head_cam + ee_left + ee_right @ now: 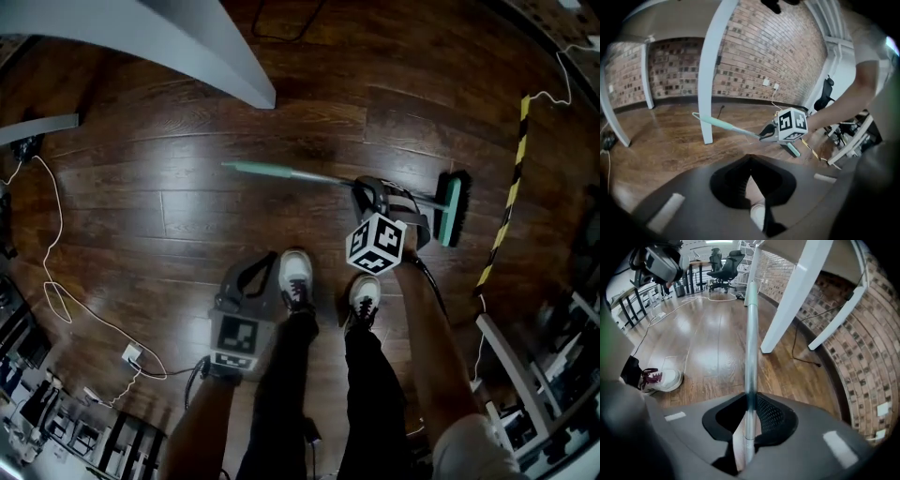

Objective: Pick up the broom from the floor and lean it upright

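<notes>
While clenched on the metal shaft of the broom (281, 172) close to the brush head, carries that whole length from one end, by the right gripper (373, 197) alone, with fingers (693, 437) pinching the smooth tube from either side. Seems to hold the broom about level and just clear of the floor (141, 216), with the teal handle out to the left and the head by the right foot. Holds the left gripper (249, 277) over the shoes (295, 274), with fingers (684, 201) drawn together at the tips around nothing.

Likely to go wrong first at the grip. Gets little friction from polished metal, so may let the shaft pivot or slide between the fingers and drop the handle end to the floor. Could also let the heavy head twist and sag. Risks, on swinging upright, knocking the handle against the white leg (787, 310) or the surface (187, 37) above it, both near the tip. May catch the head on a shoe if pulled inward. Calls for the left gripper on the handle for steadiness. Without that, probably slides or topples if leaned against the brick wall (862, 357) at a poor angle.
</notes>
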A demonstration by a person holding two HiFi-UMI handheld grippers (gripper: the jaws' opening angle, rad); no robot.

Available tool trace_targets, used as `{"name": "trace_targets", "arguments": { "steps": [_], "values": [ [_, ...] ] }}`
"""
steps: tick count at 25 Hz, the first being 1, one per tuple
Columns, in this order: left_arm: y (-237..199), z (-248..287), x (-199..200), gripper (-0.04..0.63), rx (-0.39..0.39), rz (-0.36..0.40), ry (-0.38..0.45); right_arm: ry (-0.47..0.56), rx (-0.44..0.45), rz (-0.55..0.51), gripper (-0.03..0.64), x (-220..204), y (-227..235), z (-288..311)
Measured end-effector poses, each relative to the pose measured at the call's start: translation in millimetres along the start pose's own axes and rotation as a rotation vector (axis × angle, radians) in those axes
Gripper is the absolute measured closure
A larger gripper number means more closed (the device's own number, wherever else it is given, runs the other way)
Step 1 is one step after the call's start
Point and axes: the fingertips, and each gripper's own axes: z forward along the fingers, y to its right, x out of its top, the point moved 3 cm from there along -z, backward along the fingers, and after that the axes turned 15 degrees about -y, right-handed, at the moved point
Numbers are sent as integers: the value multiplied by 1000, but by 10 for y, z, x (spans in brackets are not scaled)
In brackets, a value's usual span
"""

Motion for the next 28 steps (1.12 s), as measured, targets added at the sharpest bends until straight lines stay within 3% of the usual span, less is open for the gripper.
{"name": "trace_targets", "arguments": {
  "steps": [4,8,16,24,28],
  "values": [
    [262,-484,471,594,-52,210,24,73,-60,108,529,-226,417,-1006],
    [274,-880,863,594,-76,275,60,128,-109,216,525,-341,775,-1811],
    [116,-1374,1549,594,0,191,175,251,-163,318,523,-193,1487,-2307],
    [-251,-1855,2263,594,178,-21,301,406,-131,378,523,445,2312,-2450],
    [-135,-2049,2684,594,206,-106,388,454,-117,405,523,691,2657,-2481]
  ]
}}
